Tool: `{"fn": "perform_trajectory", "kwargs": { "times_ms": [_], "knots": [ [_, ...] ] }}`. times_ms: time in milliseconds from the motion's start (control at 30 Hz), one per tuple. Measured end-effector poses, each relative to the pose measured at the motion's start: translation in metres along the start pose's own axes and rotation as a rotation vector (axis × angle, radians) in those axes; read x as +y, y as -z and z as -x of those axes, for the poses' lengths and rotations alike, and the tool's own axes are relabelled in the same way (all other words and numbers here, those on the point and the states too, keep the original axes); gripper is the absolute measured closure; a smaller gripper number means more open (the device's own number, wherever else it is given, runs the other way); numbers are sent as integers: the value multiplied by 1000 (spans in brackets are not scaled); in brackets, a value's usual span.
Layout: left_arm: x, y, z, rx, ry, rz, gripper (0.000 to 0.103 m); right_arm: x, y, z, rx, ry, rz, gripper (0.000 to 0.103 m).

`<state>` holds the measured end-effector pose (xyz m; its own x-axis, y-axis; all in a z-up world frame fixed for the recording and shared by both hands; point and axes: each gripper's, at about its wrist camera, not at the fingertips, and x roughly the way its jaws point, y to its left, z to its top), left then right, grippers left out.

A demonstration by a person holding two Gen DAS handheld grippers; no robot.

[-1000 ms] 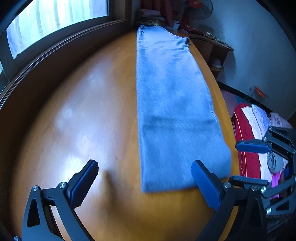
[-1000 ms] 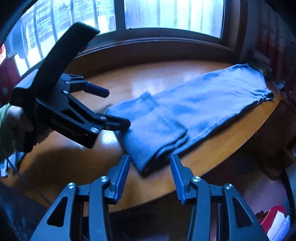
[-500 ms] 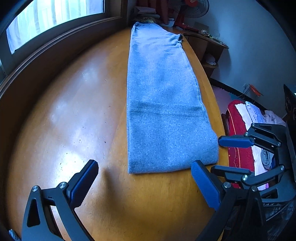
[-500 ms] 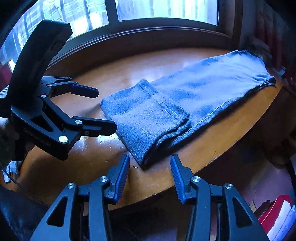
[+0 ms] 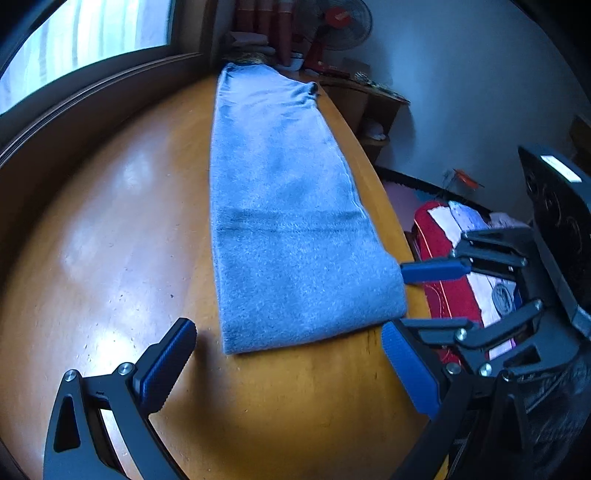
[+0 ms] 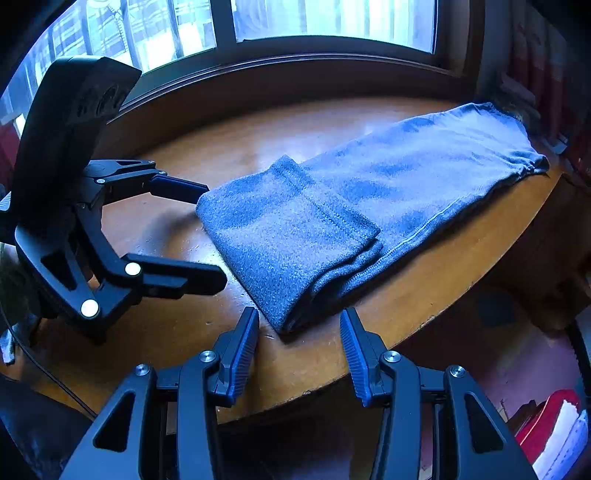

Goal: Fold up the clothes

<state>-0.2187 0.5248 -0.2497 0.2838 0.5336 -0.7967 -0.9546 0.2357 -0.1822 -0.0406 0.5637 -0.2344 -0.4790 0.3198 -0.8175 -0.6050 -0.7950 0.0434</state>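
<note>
A long blue-grey garment (image 5: 280, 206) lies flat along the wooden table (image 5: 110, 240), its near end folded back over itself into a thick layer (image 6: 288, 236). My left gripper (image 5: 288, 365) is open and empty, just short of the folded end. It also shows in the right wrist view (image 6: 199, 236), its fingers beside the fold's left corner. My right gripper (image 6: 299, 350) is open and empty at the table's edge, in front of the fold's near corner. It also shows in the left wrist view (image 5: 432, 295) by the garment's right corner.
A window and wooden sill (image 6: 295, 70) run along the table's far side. Shelves, a red fan (image 5: 340, 22) and clutter stand past the garment's far end. A red and white pile (image 5: 454, 280) lies on the floor beyond the table's edge.
Both grippers have drawn closer to the folded end of the garment. The garment itself lies as before.
</note>
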Motion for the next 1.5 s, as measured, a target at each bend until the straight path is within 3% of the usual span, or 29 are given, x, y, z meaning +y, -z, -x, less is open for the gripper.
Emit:
{"fn": "perform_trajectory", "kwargs": {
  "times_ms": [167, 233, 267, 400, 500, 600, 867, 1133, 1300, 1500],
  "knots": [
    [-3, -1, -5, 15, 14, -35, 1, 8, 1, 0, -12, 18, 37, 57],
    [-7, -2, -8, 21, 5, -67, 2, 11, 2, 1, -20, 20, 53, 64],
    [-9, -3, -9, 21, 7, -76, 4, 13, 2, 1, -23, 21, 59, 73],
    [-13, -8, -11, 10, -3, -81, 29, 12, 2, 2, -39, 33, 48, 84],
    [-6, -10, -7, 22, 20, -47, 38, 9, 0, 7, -56, 15, 40, 86],
    [-4, -16, 1, 22, 24, -35, 39, 3, -5, 14, -81, -40, 24, 86],
    [4, -47, 20, 13, 70, 28, 39, -48, -20, 25, -84, -346, -210, 87],
    [6, -78, 13, 48, 78, 46, 39, -86, -29, 20, -63, -546, -363, 87],
    [9, -92, 13, 52, 75, 63, 39, -106, -36, 16, -65, -630, -443, 87],
    [10, -113, 5, 42, 46, 68, 39, -119, -44, 15, -77, -632, -473, 87]
  ]
}}
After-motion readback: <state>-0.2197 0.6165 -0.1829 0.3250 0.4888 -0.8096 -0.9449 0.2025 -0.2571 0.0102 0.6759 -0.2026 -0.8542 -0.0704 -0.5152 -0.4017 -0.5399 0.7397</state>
